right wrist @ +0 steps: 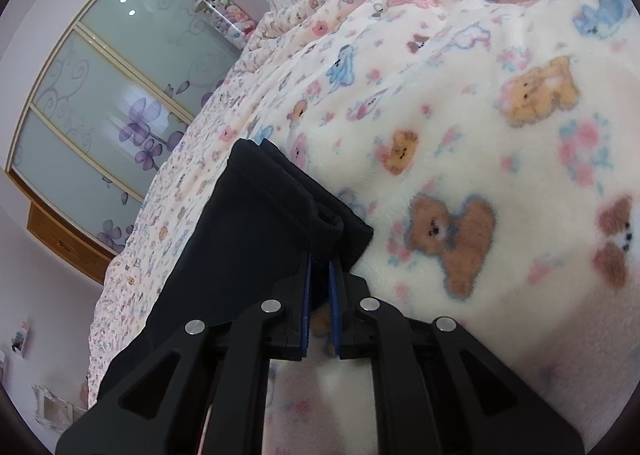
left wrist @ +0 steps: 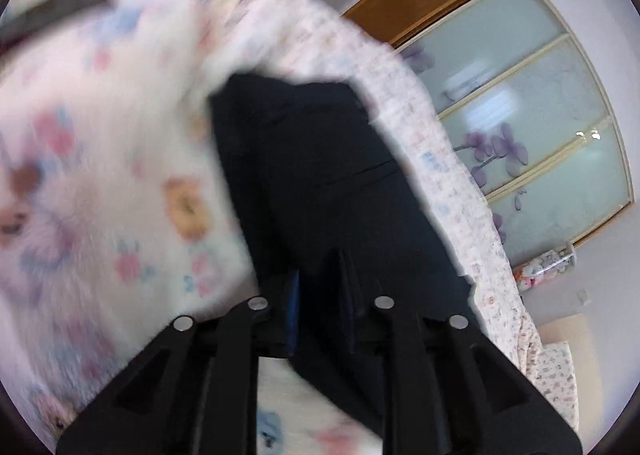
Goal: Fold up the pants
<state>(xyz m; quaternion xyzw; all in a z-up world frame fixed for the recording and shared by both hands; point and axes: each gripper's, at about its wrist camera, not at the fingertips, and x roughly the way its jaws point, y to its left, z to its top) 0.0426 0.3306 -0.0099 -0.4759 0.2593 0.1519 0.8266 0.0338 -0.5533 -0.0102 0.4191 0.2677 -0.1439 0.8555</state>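
Fleece blanket printed with teddy bears (right wrist: pixel 460 127) covers the bed around you, with a frosted-glass wardrobe with purple flowers (right wrist: pixel 108 111) beyond its edge. Your black fabric pants (right wrist: pixel 248 223) lie on that blanket, long axis running away from you alongside the bed edge. Your right gripper (right wrist: pixel 320 275) has its jaws clamped on the pants' hem, and your left gripper (left wrist: pixel 320 275) pinches the dark cloth too, through blur.

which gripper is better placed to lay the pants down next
Right, probably: the right gripper pinches the pants hem low over the blanket. The left gripper view is motion-blurred.
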